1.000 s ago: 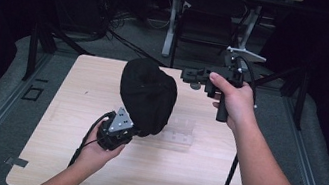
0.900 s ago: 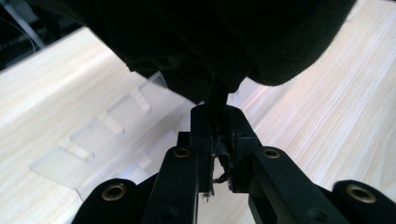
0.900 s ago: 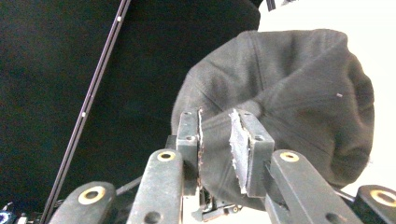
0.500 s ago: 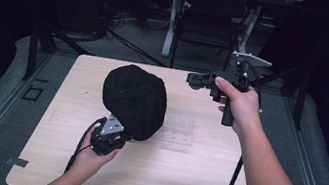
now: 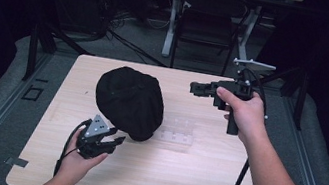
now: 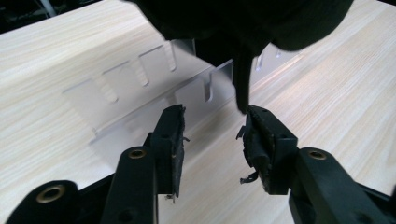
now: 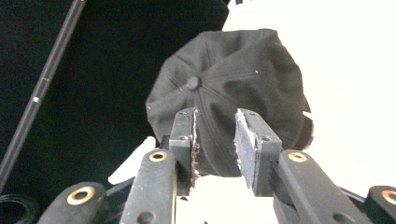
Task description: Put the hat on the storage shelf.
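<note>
Pale wooden counter [image 5: 198, 179] carries a black baseball cap [image 5: 129, 101] — crown up, draped over a clear acrylic stand [image 5: 177, 131], left of centre. Left hand-held gripper [image 5: 114, 141] gapes beside it; right hand-held gripper [image 5: 195, 87] — released, aloft.

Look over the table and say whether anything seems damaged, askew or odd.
The pads of the left claw are frayed, with bits peeling off their edges. The black cap sits partly over a clear plastic rack. Nothing looks spilled.
</note>
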The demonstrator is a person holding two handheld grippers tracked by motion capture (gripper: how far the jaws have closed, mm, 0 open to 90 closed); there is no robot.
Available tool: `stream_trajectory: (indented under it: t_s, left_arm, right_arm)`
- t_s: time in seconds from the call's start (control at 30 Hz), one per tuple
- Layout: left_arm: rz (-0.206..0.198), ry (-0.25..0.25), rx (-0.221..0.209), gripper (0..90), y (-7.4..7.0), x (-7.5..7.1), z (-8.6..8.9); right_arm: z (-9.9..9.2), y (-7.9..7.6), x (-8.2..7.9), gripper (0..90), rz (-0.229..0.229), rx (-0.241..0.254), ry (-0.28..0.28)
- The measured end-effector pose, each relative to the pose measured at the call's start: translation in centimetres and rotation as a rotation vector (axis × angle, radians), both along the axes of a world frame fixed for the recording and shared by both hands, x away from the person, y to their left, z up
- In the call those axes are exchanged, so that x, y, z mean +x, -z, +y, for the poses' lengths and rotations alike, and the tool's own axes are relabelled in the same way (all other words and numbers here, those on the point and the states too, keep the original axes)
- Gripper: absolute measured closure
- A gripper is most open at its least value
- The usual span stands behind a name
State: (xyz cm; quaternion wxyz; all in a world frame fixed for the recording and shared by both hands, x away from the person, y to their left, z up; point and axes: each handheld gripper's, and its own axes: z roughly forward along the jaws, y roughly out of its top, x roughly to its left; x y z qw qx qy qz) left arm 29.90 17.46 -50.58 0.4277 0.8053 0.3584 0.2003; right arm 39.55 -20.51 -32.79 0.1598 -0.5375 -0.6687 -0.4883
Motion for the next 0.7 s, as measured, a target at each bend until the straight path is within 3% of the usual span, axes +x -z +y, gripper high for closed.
stream_trajectory:
  t_s: [0.3,0.33,0.4,0.5,0.57,0.63,0.7]
  left_arm:
    - [0.009,-0.045,-0.005,46.0,1.1,-0.7,2.6]
    - [0.007,-0.065,-0.008,44.6,1.5,-0.9,3.4]
    - [0.004,-0.074,-0.012,43.9,1.7,-0.9,3.7]
    - [0.023,-0.096,-0.051,42.8,2.1,-0.9,4.7]
    - [0.038,-0.102,-0.066,42.8,2.3,-0.9,5.2]
    - [0.041,-0.106,-0.082,42.9,2.6,-0.9,5.5]
    - [0.048,-0.119,-0.087,43.0,2.8,-0.8,5.8]
  right_arm:
    - [-0.7,-0.1,-1.2,64.3,-0.044,-0.081,0.017]
    - [-0.8,-0.1,-1.5,63.0,-0.059,-0.115,0.023]
    - [-0.8,0.0,-1.6,62.4,-0.067,-0.135,0.026]
    - [-0.9,0.7,-2.0,57.0,-0.096,-0.215,0.036]
    - [-0.9,0.9,-2.1,55.9,-0.109,-0.235,0.042]
    - [-0.8,1.8,-2.5,53.0,-0.145,-0.319,0.049]
    - [-0.8,2.3,-2.7,52.1,-0.148,-0.335,0.054]
